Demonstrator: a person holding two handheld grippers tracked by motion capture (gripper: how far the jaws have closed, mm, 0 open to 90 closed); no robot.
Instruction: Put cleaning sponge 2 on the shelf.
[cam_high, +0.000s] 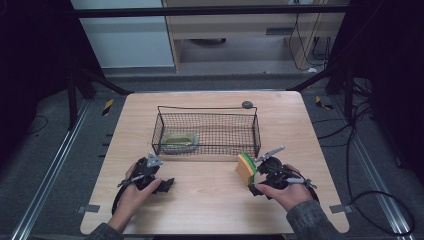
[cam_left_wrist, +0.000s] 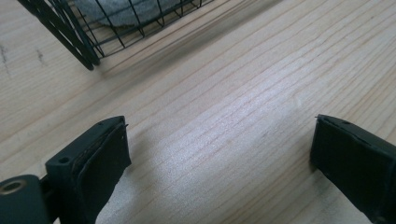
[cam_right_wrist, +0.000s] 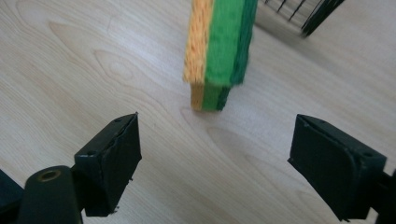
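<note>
Black wire basket (cam_high: 207, 131) at mid tabletop (cam_high: 210, 200). Inside its left end, a grey-rimmed green dish (cam_high: 180, 141). Just off its front right corner, a yellow-and-green sponge (cam_right_wrist: 219, 51) upright on edge. Right hand-held gripper (cam_right_wrist: 233, 158) spread wide just short of the sponge, gripping nothing. Left hand-held gripper (cam_left_wrist: 219, 158) wide open, empty, near the front left corner.

Light wood desk (cam_high: 210, 210) with rounded corners on grey carpet floor (cam_high: 45, 150). Dark curtains (cam_high: 30, 50) on both sides. Beyond the far edge: white panel (cam_high: 125, 40), pale wood cabinet (cam_high: 240, 30), black crossbar (cam_high: 210, 11). Black cables (cam_high: 370, 200) on floor right; yellow-black tape (cam_high: 107, 106).
</note>
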